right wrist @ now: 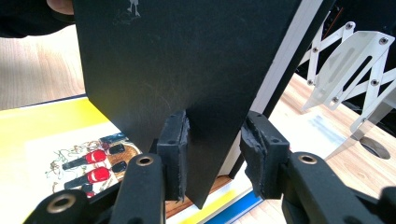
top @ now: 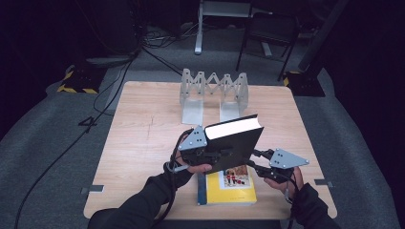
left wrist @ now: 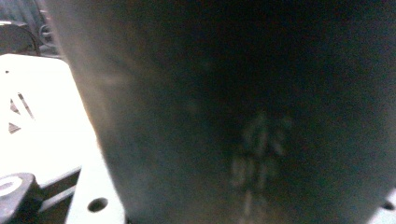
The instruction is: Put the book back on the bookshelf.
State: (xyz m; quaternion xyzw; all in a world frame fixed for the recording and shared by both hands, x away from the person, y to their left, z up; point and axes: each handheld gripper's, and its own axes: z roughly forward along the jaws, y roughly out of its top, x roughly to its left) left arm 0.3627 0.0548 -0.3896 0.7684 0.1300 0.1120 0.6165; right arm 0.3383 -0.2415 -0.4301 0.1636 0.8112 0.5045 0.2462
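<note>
A thick black hardcover book [top: 236,143] hangs tilted above the table, white page edge facing up. My right gripper [top: 252,162] grips its lower right corner. In the right gripper view both pads [right wrist: 173,140] press on the book's [right wrist: 187,56] two covers. My left gripper [top: 210,153] is against the book's left edge, with a hand under it. In the left gripper view the dark cover [left wrist: 233,93] is so close that it hides the jaws. A yellow book [top: 231,188] lies flat on the table beneath, its cover [right wrist: 42,135] showing small red figures.
A white accordion-style book rack [top: 214,90] stands at the back middle of the wooden table [top: 143,124] and appears in the right gripper view [right wrist: 355,60]. Bare wood lies to the left. Cables and chair legs are on the floor beyond.
</note>
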